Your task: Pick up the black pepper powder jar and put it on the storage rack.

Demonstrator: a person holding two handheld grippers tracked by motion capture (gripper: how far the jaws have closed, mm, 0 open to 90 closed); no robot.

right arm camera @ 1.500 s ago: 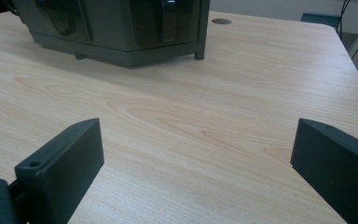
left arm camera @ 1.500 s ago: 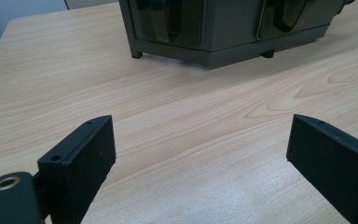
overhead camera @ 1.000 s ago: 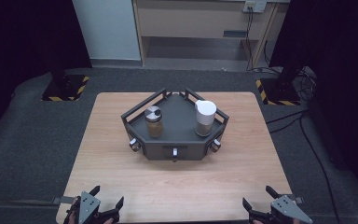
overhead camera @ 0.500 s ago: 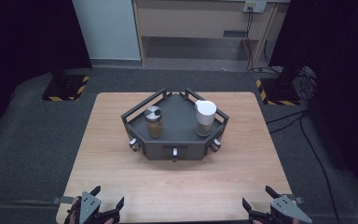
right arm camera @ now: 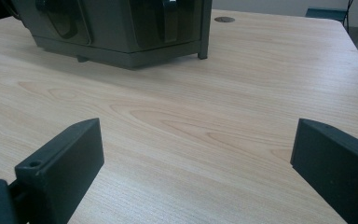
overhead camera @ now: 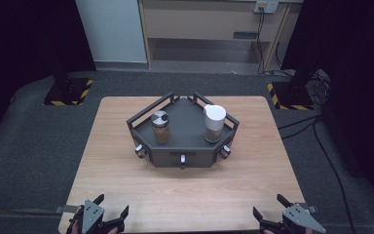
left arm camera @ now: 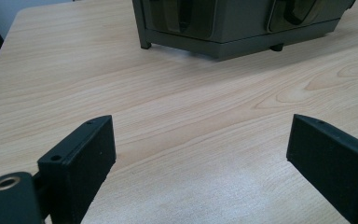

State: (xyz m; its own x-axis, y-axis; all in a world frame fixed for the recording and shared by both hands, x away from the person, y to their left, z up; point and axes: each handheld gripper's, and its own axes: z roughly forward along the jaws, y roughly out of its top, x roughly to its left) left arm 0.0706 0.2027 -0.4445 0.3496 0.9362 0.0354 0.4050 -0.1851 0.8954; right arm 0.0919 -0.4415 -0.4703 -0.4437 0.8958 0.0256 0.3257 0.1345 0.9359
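a: where are the two grippers?

b: both are at the near edge of the table (overhead camera: 126, 190). the left gripper (overhead camera: 112, 213) is at the near left corner, the right gripper (overhead camera: 268, 214) at the near right corner. each one points to the far side and sits low over the wood.

a: are they holding something?

b: no. in the left gripper view the jaws stand wide apart, with bare wood between them. in the right gripper view it is the same, jaws spread and nothing gripped.

a: and the things they face?

b: a dark tray (overhead camera: 185, 156) is in the middle of the table, well apart from both grippers. on it, a jar (overhead camera: 160, 128) with brown content stands upright at the left, and a white cup (overhead camera: 214, 123) stands upright at the right. three small knobs are on the near side of the tray.

a: is something in the way?

b: between the grippers and the tray is open wood. the tray has a low rail around the far sides.
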